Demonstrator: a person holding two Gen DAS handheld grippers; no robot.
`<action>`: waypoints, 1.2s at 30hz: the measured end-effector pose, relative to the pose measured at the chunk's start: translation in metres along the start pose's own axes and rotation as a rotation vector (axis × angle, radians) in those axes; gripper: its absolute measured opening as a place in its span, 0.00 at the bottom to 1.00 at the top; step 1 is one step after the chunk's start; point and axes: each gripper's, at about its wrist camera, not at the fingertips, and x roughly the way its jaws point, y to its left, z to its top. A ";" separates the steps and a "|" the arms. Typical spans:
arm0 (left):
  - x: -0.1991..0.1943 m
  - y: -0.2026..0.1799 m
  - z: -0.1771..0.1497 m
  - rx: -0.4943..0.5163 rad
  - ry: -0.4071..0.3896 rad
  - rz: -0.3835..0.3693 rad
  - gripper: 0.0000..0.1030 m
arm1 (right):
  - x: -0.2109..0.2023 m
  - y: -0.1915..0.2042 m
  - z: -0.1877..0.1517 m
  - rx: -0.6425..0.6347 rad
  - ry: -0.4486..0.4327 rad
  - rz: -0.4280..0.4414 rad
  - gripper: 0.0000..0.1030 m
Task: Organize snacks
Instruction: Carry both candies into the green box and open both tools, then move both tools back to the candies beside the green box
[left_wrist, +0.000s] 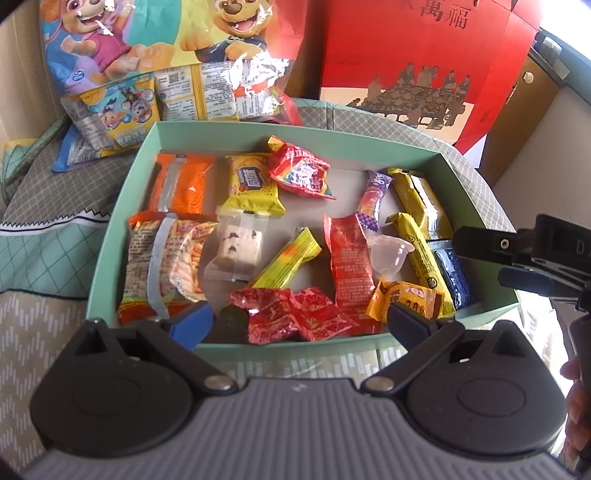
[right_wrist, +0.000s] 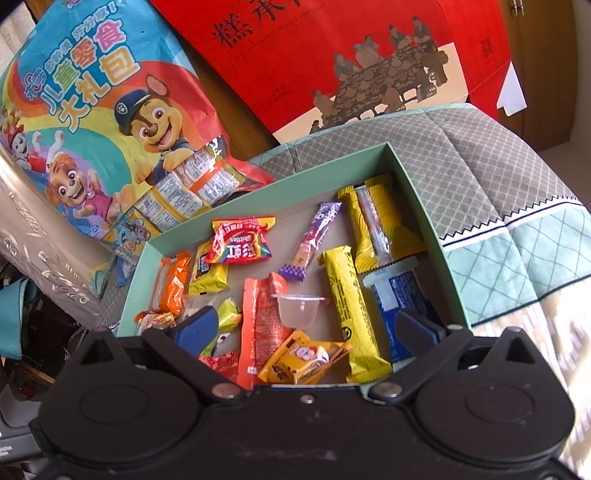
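Note:
A shallow mint-green box (left_wrist: 147, 155) (right_wrist: 417, 192) holds several wrapped snacks: an orange pack (left_wrist: 181, 184), a yellow biscuit pack (left_wrist: 253, 188), a red Skittles bag (left_wrist: 301, 171) (right_wrist: 240, 242), a long yellow bar (left_wrist: 421, 251) (right_wrist: 349, 310), a clear jelly cup (left_wrist: 388, 254) (right_wrist: 297, 312) and red candies (left_wrist: 295, 317). My left gripper (left_wrist: 299, 321) is open and empty over the box's near edge. My right gripper (right_wrist: 303, 328) is open and empty over the box's near right part; it also shows in the left wrist view (left_wrist: 491, 258).
A big cartoon-dog snack bag (left_wrist: 155, 55) (right_wrist: 96, 122) lies behind the box at the left. A red gift box (left_wrist: 413, 62) (right_wrist: 351, 55) stands behind it. Everything rests on a grey and teal quilted cover (left_wrist: 48, 206) (right_wrist: 498, 177).

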 end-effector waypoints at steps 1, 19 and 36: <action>-0.002 0.000 -0.002 -0.002 -0.002 0.001 1.00 | -0.002 0.000 -0.002 0.002 0.001 0.000 1.00; -0.048 0.039 -0.043 -0.054 -0.012 0.064 1.00 | -0.037 0.009 -0.054 -0.027 0.043 -0.008 1.00; -0.049 0.062 -0.112 -0.044 0.107 0.115 1.00 | -0.032 0.010 -0.109 -0.046 0.198 -0.019 1.00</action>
